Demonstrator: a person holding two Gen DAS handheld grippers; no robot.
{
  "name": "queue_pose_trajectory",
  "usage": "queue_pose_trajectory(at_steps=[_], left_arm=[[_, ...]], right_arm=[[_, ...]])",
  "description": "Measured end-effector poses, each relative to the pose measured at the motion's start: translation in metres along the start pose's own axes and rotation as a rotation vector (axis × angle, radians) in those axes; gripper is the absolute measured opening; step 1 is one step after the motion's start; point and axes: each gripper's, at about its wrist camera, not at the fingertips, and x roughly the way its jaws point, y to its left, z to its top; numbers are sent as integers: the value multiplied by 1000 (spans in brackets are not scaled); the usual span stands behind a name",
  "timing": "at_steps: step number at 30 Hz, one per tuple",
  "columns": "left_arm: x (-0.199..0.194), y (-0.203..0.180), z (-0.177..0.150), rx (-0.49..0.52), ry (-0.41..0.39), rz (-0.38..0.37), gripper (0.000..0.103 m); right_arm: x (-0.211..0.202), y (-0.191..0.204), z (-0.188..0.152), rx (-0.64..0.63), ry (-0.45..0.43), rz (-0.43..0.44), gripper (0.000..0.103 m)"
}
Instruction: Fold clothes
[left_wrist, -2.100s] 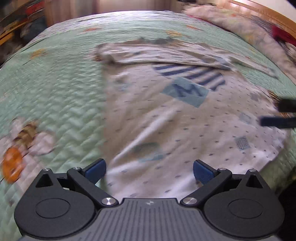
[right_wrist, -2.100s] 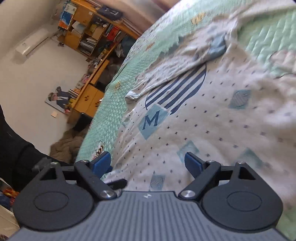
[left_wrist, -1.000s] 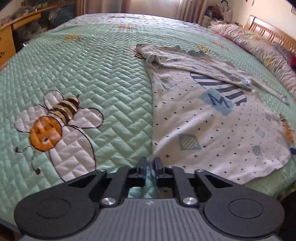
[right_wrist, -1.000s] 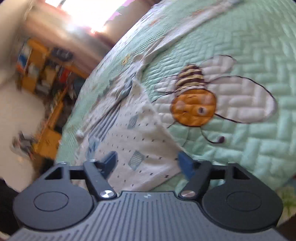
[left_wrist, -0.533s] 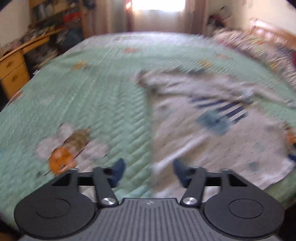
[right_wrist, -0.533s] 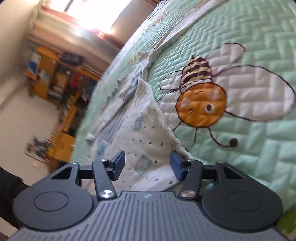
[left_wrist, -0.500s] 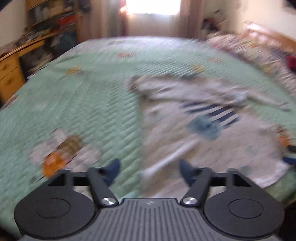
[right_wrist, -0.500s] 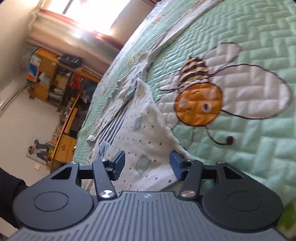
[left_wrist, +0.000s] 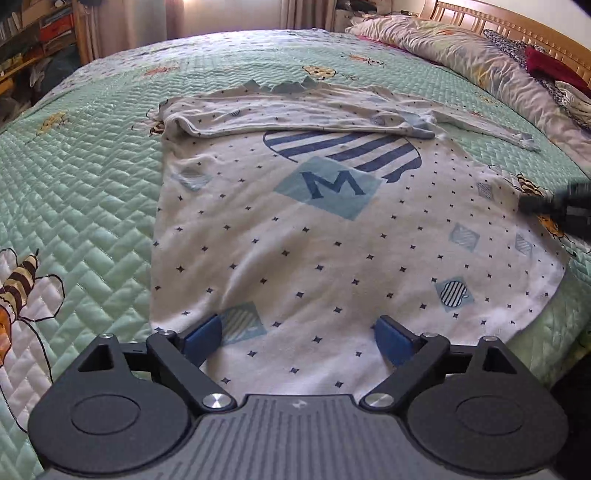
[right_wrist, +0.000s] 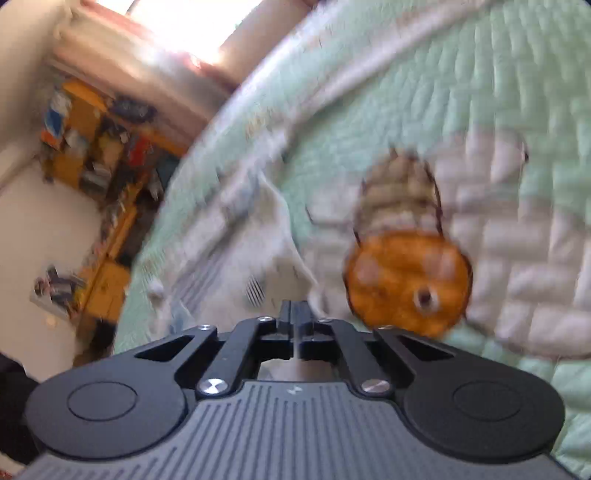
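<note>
- Shirt (left_wrist: 314, 229) is lying front-up on the bed (left_wrist: 92, 177), its sleeves drawn across the chest above the M patch (left_wrist: 328, 186), probably a first fold.
- Left tool (left_wrist: 297, 332) is hovering with its jaws spread wide, gripping nothing, over the hem below the M patch.
- Right tool (right_wrist: 294, 314) is closing tight at the shirt's side edge, right of the M patch; it appears to be pinching cloth, though blur is leaving this uncertain.

A white long-sleeved shirt (left_wrist: 314, 229) dotted with navy, with a striped emblem and a blue "M" patch, lies flat on the bed, both sleeves folded across its far end.
</note>
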Motion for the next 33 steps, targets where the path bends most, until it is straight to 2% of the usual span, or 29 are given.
queue_pose_trajectory(at_steps=[2,4,5,6,7,8,10,11,13,15,17,18,20,22,24,26,29,31,33], left_arm=[[1,0,0,8,12,-5,98],[2,1,1,16,23,-9,102],[3,1,1,20,29,-12,102],[3,1,1,20,31,-16,102],[3,3,1,17,31,-24,102],[2,4,0,13,29,-33,102],[2,7,-1,9,24,-52,102],[2,8,-1,10,24,-55,102],[3,7,0,13,28,-56,102],[3,8,1,10,34,-63,102],[3,10,2,3,38,-74,102],[3,12,2,-3,37,-83,102],[2,14,1,-10,32,-97,102],[2,15,0,-11,29,-102,102],[2,14,0,-8,28,-100,102],[2,13,0,-2,30,-99,102],[1,17,0,-12,25,-115,102],[0,21,0,-31,19,-133,102],[0,24,0,-50,16,-149,102]], right_arm=[[5,18,9,-47,-8,43,9],[32,24,19,-67,60,74,9],[49,22,23,-79,109,57,9],[59,17,27,-107,126,6,0],[68,13,31,-137,138,-51,0],[67,11,36,-135,120,-55,0],[59,20,45,-179,47,-156,0],[54,29,49,-206,10,-185,5],[54,39,61,-181,-14,-91,8],[72,44,68,-160,55,-4,8],[101,44,71,-207,157,-48,8],[106,40,72,-219,163,-69,0],[114,32,74,-241,160,-110,0],[103,40,77,-276,85,-189,0],[90,44,85,-273,9,-216,11],[93,31,98,-130,-23,-140,14],[100,18,113,-72,-12,-157,27],[117,12,118,-13,28,-129,37],[123,13,119,-5,25,-134,40]])
